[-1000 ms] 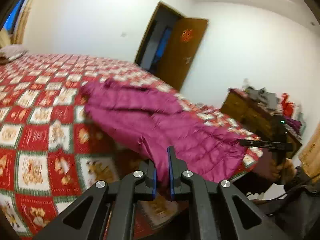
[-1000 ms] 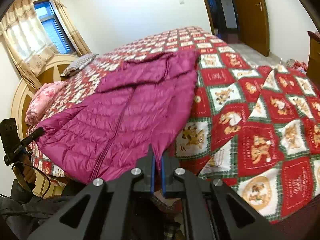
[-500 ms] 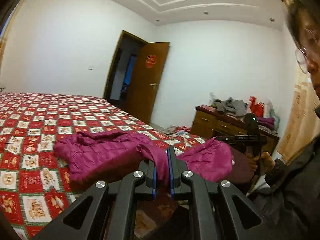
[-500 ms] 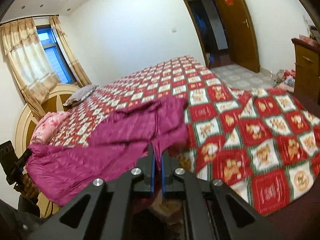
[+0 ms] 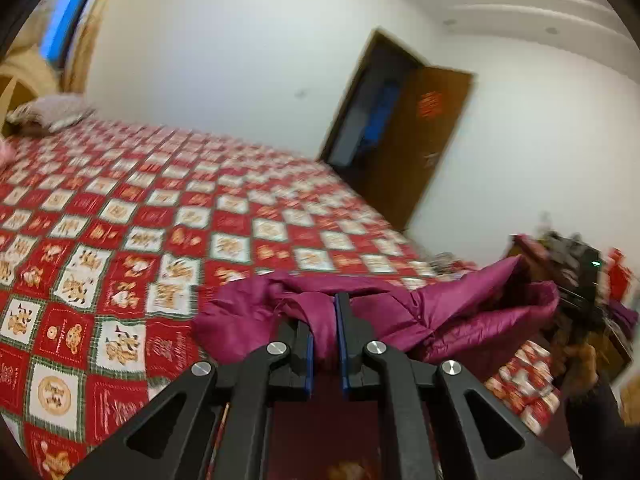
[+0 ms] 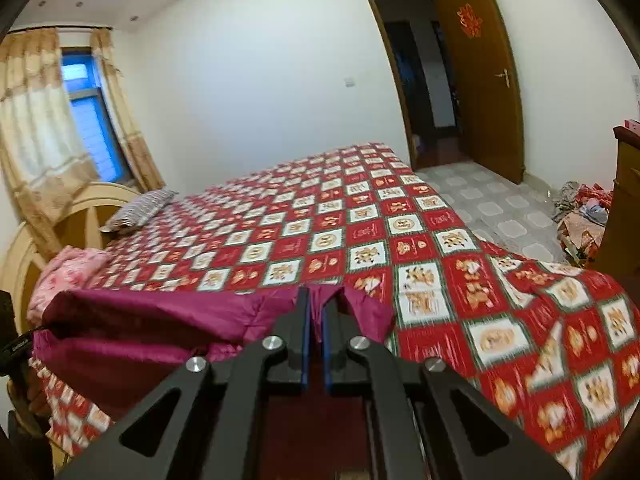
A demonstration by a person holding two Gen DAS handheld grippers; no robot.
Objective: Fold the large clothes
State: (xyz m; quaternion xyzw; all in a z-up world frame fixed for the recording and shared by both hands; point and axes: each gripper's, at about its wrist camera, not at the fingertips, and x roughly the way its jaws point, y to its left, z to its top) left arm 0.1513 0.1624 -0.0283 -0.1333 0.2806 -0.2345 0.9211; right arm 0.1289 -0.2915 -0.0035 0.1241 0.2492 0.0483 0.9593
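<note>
A magenta quilted down jacket (image 5: pixel 448 312) hangs bunched between my two grippers at the near edge of the bed. My left gripper (image 5: pixel 324 312) is shut on a fold of its fabric. In the right wrist view the same jacket (image 6: pixel 160 320) stretches off to the left, and my right gripper (image 6: pixel 316 312) is shut on another edge of it. In the left wrist view, the right gripper (image 5: pixel 580 280) appears at the far right, held by a hand. The jacket's far part is doubled over toward me; its sleeves are hidden in the folds.
The bed carries a red, white and green patchwork cover (image 6: pixel 360 240), with pillows (image 6: pixel 140 212) by the headboard at the left. A wooden dresser (image 6: pixel 624 208) stands at the right, a heap of clothes (image 6: pixel 584 216) on the tiled floor. The open door (image 6: pixel 476 72) is beyond.
Both grippers rose and pulled back with the jacket. It lay spread flat across the bed a second ago; now it is lifted and bunched at the near edge, leaving the cover bare.
</note>
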